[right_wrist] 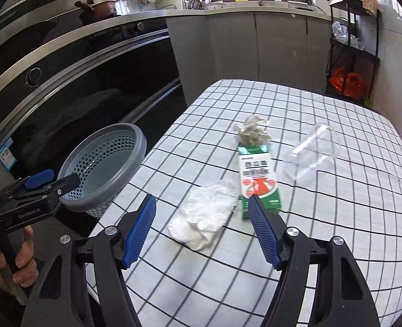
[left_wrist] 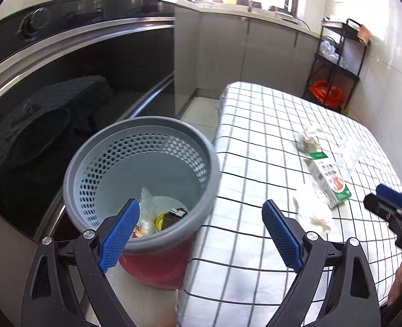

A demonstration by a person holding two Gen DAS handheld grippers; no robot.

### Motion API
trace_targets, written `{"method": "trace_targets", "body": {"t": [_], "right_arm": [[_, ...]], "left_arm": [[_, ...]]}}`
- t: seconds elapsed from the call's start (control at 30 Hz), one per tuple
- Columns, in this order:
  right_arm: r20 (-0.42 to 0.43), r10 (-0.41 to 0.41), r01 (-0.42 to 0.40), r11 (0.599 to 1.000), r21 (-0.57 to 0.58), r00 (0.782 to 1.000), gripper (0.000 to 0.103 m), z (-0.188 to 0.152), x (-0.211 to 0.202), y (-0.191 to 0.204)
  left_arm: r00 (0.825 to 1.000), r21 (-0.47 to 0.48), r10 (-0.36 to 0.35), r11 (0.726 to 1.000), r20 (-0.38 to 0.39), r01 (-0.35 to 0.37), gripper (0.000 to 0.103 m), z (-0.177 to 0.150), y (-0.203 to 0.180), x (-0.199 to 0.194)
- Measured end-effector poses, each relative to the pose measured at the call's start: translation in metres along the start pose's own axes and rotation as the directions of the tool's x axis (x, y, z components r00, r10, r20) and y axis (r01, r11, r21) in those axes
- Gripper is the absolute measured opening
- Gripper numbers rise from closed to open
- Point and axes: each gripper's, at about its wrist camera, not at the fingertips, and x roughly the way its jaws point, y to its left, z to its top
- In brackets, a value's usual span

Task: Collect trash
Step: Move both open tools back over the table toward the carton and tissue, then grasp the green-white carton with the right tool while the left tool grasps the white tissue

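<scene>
Both our grippers, left gripper [left_wrist: 201, 234] and right gripper [right_wrist: 202, 229], are wide open and hold nothing, while white tissue [right_wrist: 206, 215] and green carton [right_wrist: 258, 179] lie on our checked table [right_wrist: 337, 231] beside the grey bin [left_wrist: 135, 147].

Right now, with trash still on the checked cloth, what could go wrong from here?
1. The clear plastic cup is see-through and lies on its side, so it may be missed or roll.
2. The white tissue touches the green carton; the open right gripper could catch both.
3. The grey basket stands off the table's edge, so a drop may miss.
</scene>
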Motion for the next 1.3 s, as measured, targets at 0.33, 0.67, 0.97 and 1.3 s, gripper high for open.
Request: {"method": "trace_targets", "body": {"t": [0.33,0.67,0.97,1.3], "right_arm": [[-0.028,-0.045,0.048,0.993,0.109,0.999,0.07,-0.018,0.007,-0.076],[-0.075,-0.006,0.015,0.993,0.12,0.997,0.07,-0.007,0.05,-0.086],[-0.144,-0.025,0.045,0.99,0.134,0.989,0.07,0.005,0.092,-0.075],[-0.176,-0.091,0.11,0.988,0.104,0.98,0.07,0.009,0.114,-0.066]], "left_arm": [[0.999,0.021,-0.04,0.999,0.029,0.039,0.093,0.021,-0.05,0.01],[0.998,0.012,-0.035,0.999,-0.056,0.036,0.093,0.013,-0.066,0.048],[0.995,-0.006,-0.03,1.0,-0.098,0.03,0.093,0.008,-0.065,0.064],[0.993,0.012,-0.049,0.999,-0.108,0.05,0.093,0.005,-0.071,0.066]]}}
